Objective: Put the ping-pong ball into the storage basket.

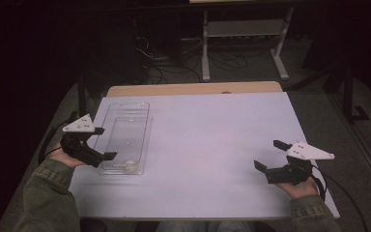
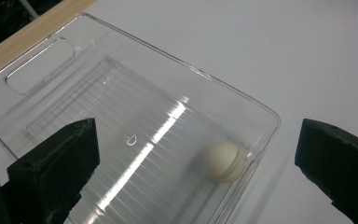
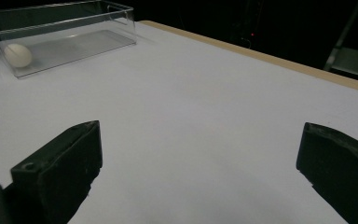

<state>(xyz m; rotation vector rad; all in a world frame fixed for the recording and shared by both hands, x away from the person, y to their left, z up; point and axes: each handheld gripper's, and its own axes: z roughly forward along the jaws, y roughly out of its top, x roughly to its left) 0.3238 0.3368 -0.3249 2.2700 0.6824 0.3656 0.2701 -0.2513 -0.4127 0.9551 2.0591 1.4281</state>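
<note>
A white sheet point(image 1: 207, 150) is spread over the table, and a strip of bare wooden tabletop point(image 1: 193, 89) is left showing along the far edge. The room around it is dim: grey floor is seen beyond the table, a light-coloured metal stand point(image 1: 244, 38) is set at the back, and loose cables point(image 1: 166, 63) are strewn on the floor beside it.

A clear plastic tray point(image 1: 107, 116) is laid lengthwise on the left part of the sheet, with a cut-out handle at its far end. A small white ball point(image 1: 131, 165) is found inside it, resting in the near corner against the end wall; in the left gripper view the ball point(image 2: 223, 161) is seen through the ribbed clear bottom.

The left gripper point(image 1: 106, 143) is held just beside the near end of the tray, its jaws spread wide and empty, with the ball lying ahead between them. The right gripper point(image 1: 269, 155) is held well apart from the tray at the right side of the sheet, jaws likewise wide apart with nothing between them but bare white surface
</note>
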